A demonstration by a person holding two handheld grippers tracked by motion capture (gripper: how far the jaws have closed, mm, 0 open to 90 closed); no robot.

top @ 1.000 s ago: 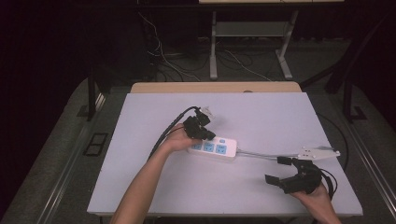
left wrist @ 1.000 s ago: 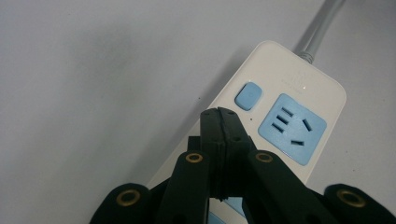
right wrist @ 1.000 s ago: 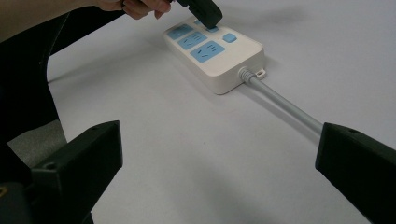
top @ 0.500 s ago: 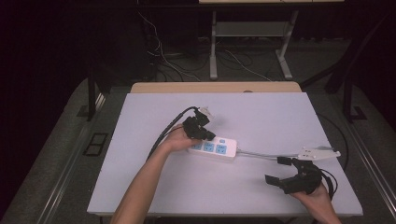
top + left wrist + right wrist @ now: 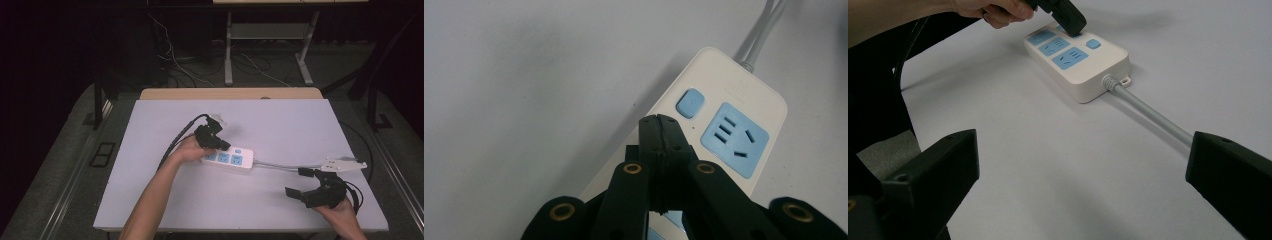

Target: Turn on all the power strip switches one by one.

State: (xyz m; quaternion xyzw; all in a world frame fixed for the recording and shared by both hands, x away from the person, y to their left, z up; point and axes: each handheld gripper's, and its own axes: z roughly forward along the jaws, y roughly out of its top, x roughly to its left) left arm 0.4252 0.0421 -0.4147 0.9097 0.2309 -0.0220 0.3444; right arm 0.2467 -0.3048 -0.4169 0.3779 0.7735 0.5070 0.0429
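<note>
A white power strip with blue sockets lies mid-table on the white board. Its grey cord runs right. My left gripper is shut with nothing between its fingers, and its tips hover over the strip's right end. In the left gripper view the closed tips sit just beside the blue button and a socket of the strip. My right gripper stands open near the front right corner. In its own view it faces the strip and cord, with the left gripper beyond.
The board's front edge runs just below the right hand. A black cable trails from the left gripper toward the board's left side. A wooden tabletop strip shows behind the board, with desk legs and floor cables farther back.
</note>
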